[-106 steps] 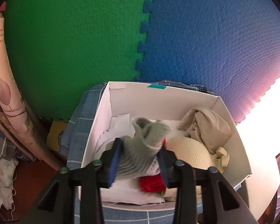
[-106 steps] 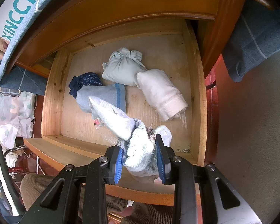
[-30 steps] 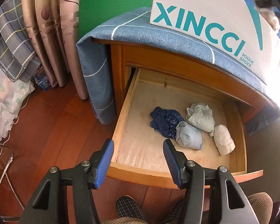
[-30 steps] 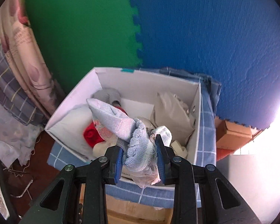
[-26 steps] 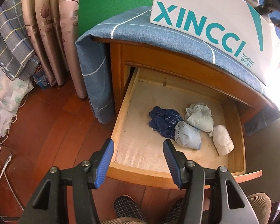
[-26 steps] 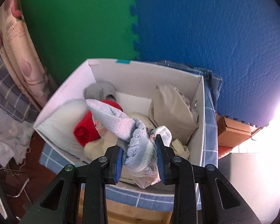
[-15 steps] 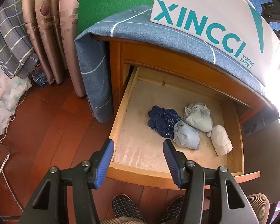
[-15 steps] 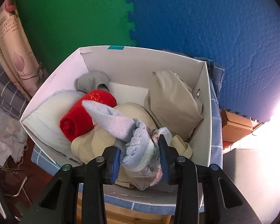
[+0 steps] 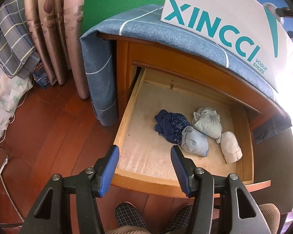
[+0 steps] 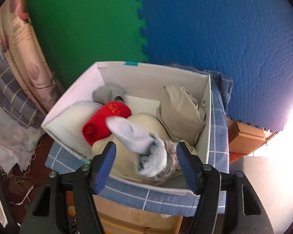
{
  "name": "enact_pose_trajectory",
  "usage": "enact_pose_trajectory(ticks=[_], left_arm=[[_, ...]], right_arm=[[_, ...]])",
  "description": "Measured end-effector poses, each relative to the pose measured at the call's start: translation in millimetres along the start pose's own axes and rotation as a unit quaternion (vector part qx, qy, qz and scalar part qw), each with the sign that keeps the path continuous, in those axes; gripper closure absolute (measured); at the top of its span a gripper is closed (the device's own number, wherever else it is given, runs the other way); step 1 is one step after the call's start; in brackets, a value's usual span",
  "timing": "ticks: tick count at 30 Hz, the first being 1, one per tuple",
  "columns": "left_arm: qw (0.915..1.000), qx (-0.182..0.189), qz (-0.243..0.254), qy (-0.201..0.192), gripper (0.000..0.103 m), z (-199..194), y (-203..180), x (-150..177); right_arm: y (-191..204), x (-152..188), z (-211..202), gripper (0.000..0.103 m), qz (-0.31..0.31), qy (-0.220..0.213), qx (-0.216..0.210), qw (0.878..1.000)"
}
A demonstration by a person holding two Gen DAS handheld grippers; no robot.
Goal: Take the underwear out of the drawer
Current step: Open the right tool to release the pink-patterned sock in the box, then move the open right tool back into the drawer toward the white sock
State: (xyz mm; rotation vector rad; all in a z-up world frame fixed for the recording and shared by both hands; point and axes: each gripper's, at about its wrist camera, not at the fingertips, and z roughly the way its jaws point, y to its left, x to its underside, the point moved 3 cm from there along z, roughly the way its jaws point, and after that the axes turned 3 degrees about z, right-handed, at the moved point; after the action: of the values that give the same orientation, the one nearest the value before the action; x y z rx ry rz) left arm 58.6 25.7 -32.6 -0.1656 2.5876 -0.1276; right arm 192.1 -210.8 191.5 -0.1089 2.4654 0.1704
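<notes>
The left gripper (image 9: 144,156) hangs above the front edge of the open wooden drawer (image 9: 127,117), with its jaws spread wide and nothing between them. Four rolled pieces of underwear lie on the drawer floor, close together toward the right side: a dark blue patterned piece (image 9: 170,125), a light blue piece (image 9: 194,141) touching it, a pale grey-green piece (image 9: 207,121) behind, and a white piece (image 9: 230,149) at the far right. The drawer belongs to a wooden nightstand (image 9: 125,58) covered with a blue checked cloth (image 9: 146,27). A white shoe box (image 9: 214,17) printed with XINCCI stands on this cloth.

The right gripper (image 10: 145,156) is over the same shoe box (image 10: 146,74), seen from above, and its jaws are opening. A pale blue-and-white knitted piece of underwear (image 10: 140,138) is between the jaws, blurred, and the pads do not press on it; it lies on the pile inside the box. In the box are also a red rolled piece (image 10: 105,120), a grey ribbed piece (image 10: 108,93), a cream piece (image 10: 146,120) and a beige piece (image 10: 177,109). Behind the box the wall is covered with green foam mat (image 10: 84,27) and blue foam mat (image 10: 214,29).
</notes>
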Motion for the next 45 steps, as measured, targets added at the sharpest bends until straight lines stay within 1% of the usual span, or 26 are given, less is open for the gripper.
enact_pose_trajectory(ticks=[3, 7, 10, 14, 17, 19, 20, 23, 27, 31, 34, 37, 38, 41, 45], left_arm=[[1.0, 0.0, -0.002, 0.001, 0.047, 0.0, 0.8, -0.3], [1.0, 0.001, -0.004, 0.001, 0.047, -0.5, 2.3, -0.8], [0.9999, 0.003, -0.009, 0.0, 0.047, -1.5, 4.7, -0.9], [0.9999, 0.005, -0.016, 0.002, 0.047, -1.1, 7.2, -1.1], [0.9998, 0.005, -0.019, 0.001, 0.047, -1.3, 8.0, -1.0], [0.9998, 0.005, -0.018, 0.002, 0.047, -1.2, 8.0, -0.9], [0.9998, 0.007, -0.018, 0.001, 0.047, -1.4, 8.0, -1.0], [0.9998, 0.007, -0.017, 0.003, 0.047, -0.7, 8.6, -1.3], [0.9997, 0.01, -0.021, 0.004, 0.047, 0.5, 9.9, -1.6], [0.9996, 0.012, -0.024, 0.005, 0.047, 1.4, 10.7, -1.8], [0.9996, 0.014, -0.025, 0.007, 0.047, 2.5, 11.3, -1.7], [0.9995, 0.015, -0.027, 0.008, 0.047, 2.5, 12.1, -2.3], [0.9994, 0.016, -0.028, 0.009, 0.047, 3.0, 12.4, -2.5], [0.9993, 0.018, -0.031, 0.011, 0.047, 4.2, 12.9, -2.7], [0.9991, 0.02, -0.034, 0.013, 0.047, 5.1, 13.1, -3.0]], right_arm=[[3.6, 7.4, -20.6, 0.041, -0.016, -0.011, -0.014, 1.0], [8.2, 27.0, -40.3, 0.041, -0.043, -0.014, -0.026, 0.999], [8.4, 48.4, -48.2, 0.041, -0.059, -0.008, -0.037, 0.998], [6.5, 83.7, -43.6, 0.041, -0.08, 0.023, -0.056, 0.995], [5.4, 112.5, -24.0, 0.041, -0.105, 0.057, -0.049, 0.992], [4.2, 133.6, -4.2, 0.041, -0.117, 0.094, -0.046, 0.988], [3.2, 145.3, 7.5, 0.041, -0.122, 0.11, -0.038, 0.986], [0.8, 174.0, 39.5, 0.041, -0.135, 0.156, -0.027, 0.978], [-0.6, 202.7, 78.1, 0.041, -0.161, 0.201, -0.007, 0.966], [-7.7, 218.7, 112.6, 0.041, -0.189, 0.229, 0.013, 0.955], [-12.2, 221.8, 133.1, 0.041, -0.197, 0.239, 0.019, 0.951], [-13.7, 223.6, 151.4, 0.041, -0.205, 0.254, 0.01, 0.945], [-13.3, 224.3, 156.9, 0.041, -0.213, 0.257, 0.013, 0.942], [-9.7, 228.6, 173.1, 0.041, -0.237, 0.271, 0.016, 0.933], [-7.3, 241.2, 191.9, 0.041, -0.285, 0.277, 0.039, 0.917]])
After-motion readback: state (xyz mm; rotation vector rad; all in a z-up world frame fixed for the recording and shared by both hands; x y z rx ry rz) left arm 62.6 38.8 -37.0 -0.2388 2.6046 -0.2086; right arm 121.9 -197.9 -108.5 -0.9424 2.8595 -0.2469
